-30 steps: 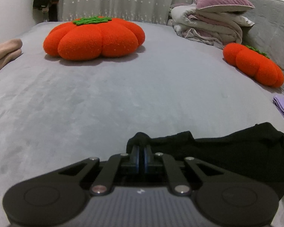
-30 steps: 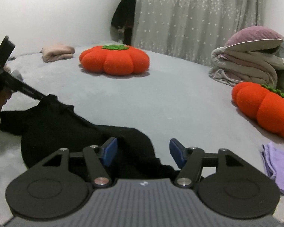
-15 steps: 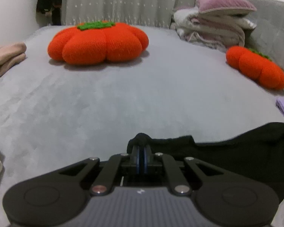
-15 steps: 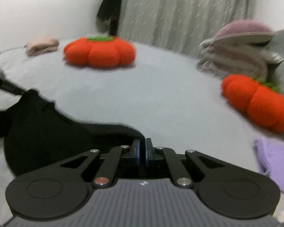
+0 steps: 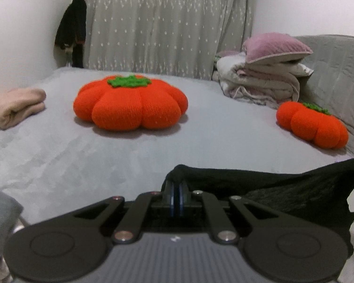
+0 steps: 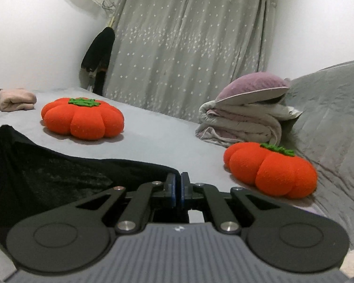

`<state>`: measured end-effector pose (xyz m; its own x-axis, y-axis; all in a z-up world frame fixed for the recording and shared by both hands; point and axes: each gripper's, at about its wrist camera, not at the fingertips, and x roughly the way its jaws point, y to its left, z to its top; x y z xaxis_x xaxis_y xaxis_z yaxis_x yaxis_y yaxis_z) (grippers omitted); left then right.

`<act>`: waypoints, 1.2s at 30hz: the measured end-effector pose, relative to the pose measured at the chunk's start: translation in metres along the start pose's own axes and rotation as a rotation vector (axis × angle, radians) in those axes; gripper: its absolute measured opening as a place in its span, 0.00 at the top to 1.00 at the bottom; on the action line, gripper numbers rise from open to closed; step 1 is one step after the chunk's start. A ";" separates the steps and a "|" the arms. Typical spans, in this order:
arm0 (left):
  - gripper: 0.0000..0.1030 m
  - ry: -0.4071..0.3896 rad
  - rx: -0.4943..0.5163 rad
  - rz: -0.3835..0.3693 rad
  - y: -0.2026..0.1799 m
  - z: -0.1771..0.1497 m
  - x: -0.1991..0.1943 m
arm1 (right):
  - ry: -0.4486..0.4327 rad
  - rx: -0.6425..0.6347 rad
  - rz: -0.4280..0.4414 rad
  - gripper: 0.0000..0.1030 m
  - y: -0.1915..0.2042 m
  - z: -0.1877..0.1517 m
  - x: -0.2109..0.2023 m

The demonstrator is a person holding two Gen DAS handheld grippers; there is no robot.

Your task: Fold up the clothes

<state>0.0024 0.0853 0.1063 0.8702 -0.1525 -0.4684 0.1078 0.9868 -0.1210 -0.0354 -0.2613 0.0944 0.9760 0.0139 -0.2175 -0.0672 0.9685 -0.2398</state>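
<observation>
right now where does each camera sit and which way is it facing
Left wrist: on the left gripper, looking along its shut fingers across the grey bed toward the curtain; a black garment is pinched and trails right.
Right wrist: on the right gripper, facing the same way; it is shut on the garment's other end, which trails left.
Shared: garment, big pumpkin cushion, small pumpkin cushion, curtain.
</observation>
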 end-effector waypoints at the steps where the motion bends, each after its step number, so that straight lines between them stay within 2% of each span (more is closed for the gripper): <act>1: 0.96 -0.017 -0.006 -0.006 0.000 0.001 -0.007 | -0.016 0.006 -0.007 0.96 -0.001 0.002 -0.003; 6: 0.96 -0.103 -0.025 -0.054 -0.005 0.003 -0.041 | -0.093 0.044 -0.038 0.96 -0.004 0.010 -0.032; 11: 0.96 -0.021 -0.031 -0.074 -0.022 -0.008 -0.030 | -0.045 0.087 -0.009 0.96 0.001 0.007 -0.034; 15: 0.96 -0.004 -0.042 -0.062 -0.022 -0.012 -0.025 | -0.030 0.113 0.009 0.96 0.004 0.007 -0.041; 20: 0.96 0.058 -0.046 -0.065 -0.028 -0.018 -0.015 | 0.069 0.143 0.029 0.96 -0.004 -0.003 -0.027; 23: 0.96 0.111 0.006 -0.027 -0.044 -0.023 -0.011 | 0.109 0.132 0.046 0.96 -0.001 -0.004 -0.019; 26: 0.96 0.156 0.044 0.066 -0.061 -0.026 -0.012 | 0.120 0.161 0.104 0.96 0.000 -0.002 -0.023; 29: 0.96 0.172 0.047 0.105 -0.069 -0.027 -0.020 | 0.172 0.207 0.164 0.96 -0.003 -0.003 -0.025; 32: 0.96 0.152 0.055 0.120 -0.075 -0.023 -0.034 | 0.210 0.263 0.200 0.96 -0.005 -0.001 -0.026; 36: 0.96 0.106 0.064 0.130 -0.079 -0.010 -0.056 | 0.168 0.289 0.211 0.96 -0.007 0.012 -0.040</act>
<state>-0.0596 0.0153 0.1332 0.8234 -0.0250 -0.5669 0.0308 0.9995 0.0006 -0.0718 -0.2661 0.1166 0.8978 0.2024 -0.3910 -0.1780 0.9791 0.0982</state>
